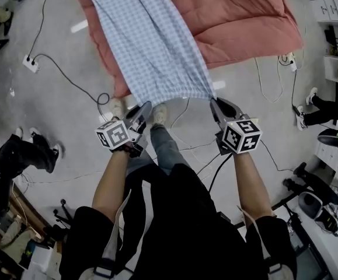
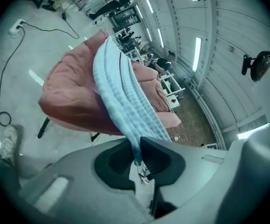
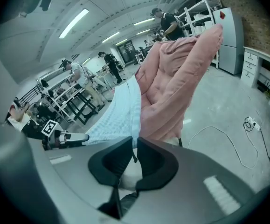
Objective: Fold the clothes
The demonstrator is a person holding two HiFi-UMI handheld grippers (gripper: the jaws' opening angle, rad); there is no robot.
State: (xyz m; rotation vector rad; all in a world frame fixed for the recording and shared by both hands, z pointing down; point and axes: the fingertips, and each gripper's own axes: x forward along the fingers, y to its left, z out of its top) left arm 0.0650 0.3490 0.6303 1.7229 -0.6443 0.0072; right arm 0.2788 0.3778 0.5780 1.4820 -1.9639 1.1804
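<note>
A light blue checked garment (image 1: pixel 151 45) lies lengthwise over a pink quilt (image 1: pixel 239 22) on a raised surface, and its near edge hangs off toward me. My left gripper (image 1: pixel 143 107) is shut on the garment's near left corner. My right gripper (image 1: pixel 214 102) is shut on the near right corner. In the left gripper view the cloth (image 2: pixel 121 92) runs down into the closed jaws of the left gripper (image 2: pixel 137 149), with the quilt (image 2: pixel 69 97) behind it. In the right gripper view the fabric (image 3: pixel 121 111) is pinched in the right gripper (image 3: pixel 135 146) beside the quilt (image 3: pixel 172 78).
Cables cross the grey floor, and a power strip (image 1: pixel 30 63) lies at the left. My own shoes (image 1: pixel 160 114) stand just below the quilt's edge. Another person's boots (image 1: pixel 28 153) are at the left, white drawers (image 1: pixel 332 10) at the right. People and racks (image 3: pixel 79 92) fill the background.
</note>
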